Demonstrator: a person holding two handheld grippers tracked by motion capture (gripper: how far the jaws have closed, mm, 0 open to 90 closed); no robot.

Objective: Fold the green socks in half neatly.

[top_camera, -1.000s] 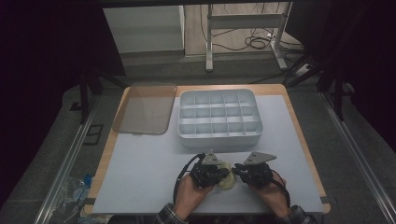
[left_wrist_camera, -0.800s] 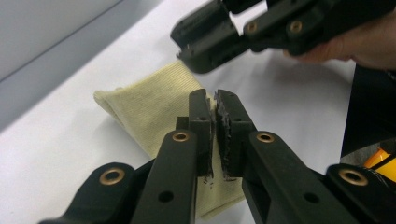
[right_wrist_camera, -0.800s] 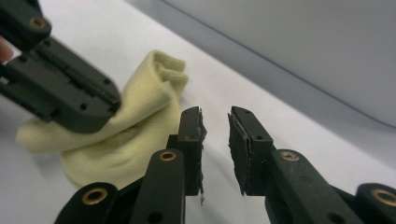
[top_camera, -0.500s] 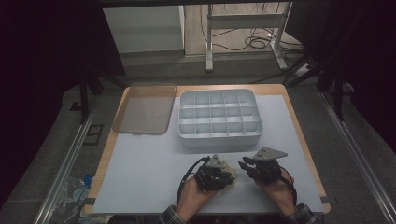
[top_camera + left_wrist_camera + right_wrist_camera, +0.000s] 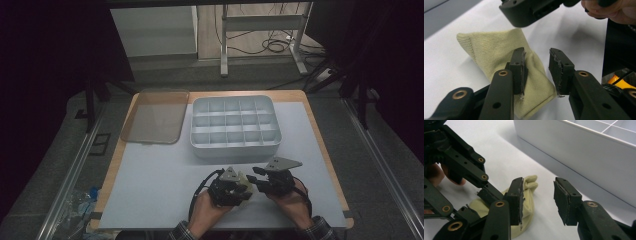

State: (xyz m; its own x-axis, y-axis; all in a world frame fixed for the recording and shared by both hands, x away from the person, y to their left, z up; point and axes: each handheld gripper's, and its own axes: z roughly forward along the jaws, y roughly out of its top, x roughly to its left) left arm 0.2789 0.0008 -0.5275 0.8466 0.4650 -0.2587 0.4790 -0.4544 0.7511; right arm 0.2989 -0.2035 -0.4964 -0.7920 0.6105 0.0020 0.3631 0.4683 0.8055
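While over the pale knit glove [image 5: 499, 62], both tongs (left [image 5: 537, 71], right [image 5: 537, 201]) parted, gripping nothing.

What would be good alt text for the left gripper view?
The left gripper hangs with jaws open over a pale yellow knitted cloth lying on a white table. The right gripper shows above it.

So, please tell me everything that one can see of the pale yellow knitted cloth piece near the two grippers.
The knitted piece is pale yellow, soft and ribbed, perhaps a sock or a glove; one end shows rounded tips in the right gripper view. It lies flat and crumpled on the white table cover, in front of the white divided box. The left gripper and the right gripper stand open over it; neither clamps it.
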